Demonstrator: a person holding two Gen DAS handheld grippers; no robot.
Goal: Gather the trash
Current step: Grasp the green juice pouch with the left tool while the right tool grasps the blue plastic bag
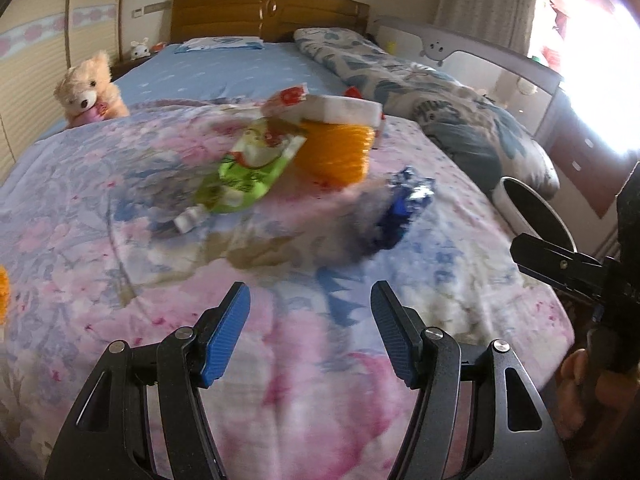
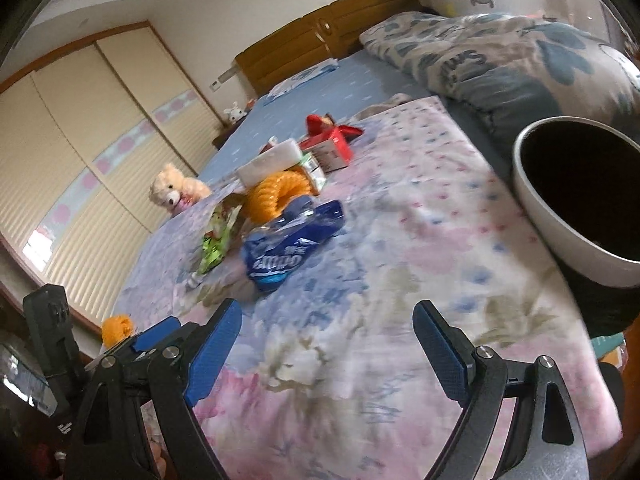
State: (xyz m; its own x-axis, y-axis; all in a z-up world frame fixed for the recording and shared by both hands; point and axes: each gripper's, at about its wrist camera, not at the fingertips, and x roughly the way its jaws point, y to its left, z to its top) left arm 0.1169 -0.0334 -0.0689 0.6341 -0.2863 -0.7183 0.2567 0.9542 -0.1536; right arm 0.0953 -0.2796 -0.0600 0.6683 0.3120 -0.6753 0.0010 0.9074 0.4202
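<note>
Trash lies on the floral blanket [image 1: 280, 340]: a green pouch [image 1: 248, 164] [image 2: 216, 240], a blue wrapper [image 1: 400, 208] [image 2: 292, 240], a white packet [image 1: 340, 108] [image 2: 268, 164] on an orange ring [image 1: 336, 152] [image 2: 276, 196], and a red carton [image 2: 332, 144]. A white bin with a dark inside [image 2: 580, 200] [image 1: 532, 216] stands at the bed's right edge. My left gripper [image 1: 310, 300] is open and empty, short of the trash. My right gripper [image 2: 326, 320] is open and empty near the blanket's front; it also shows at the right edge of the left wrist view [image 1: 560, 264].
A teddy bear [image 1: 88, 88] [image 2: 176, 192] sits at the bed's left side. A folded blue-patterned quilt [image 1: 440, 92] [image 2: 500, 60] lies along the right. A wooden headboard [image 1: 264, 12] is at the back, a wardrobe [image 2: 80, 160] on the left. A second orange object [image 2: 116, 328] is at the left edge.
</note>
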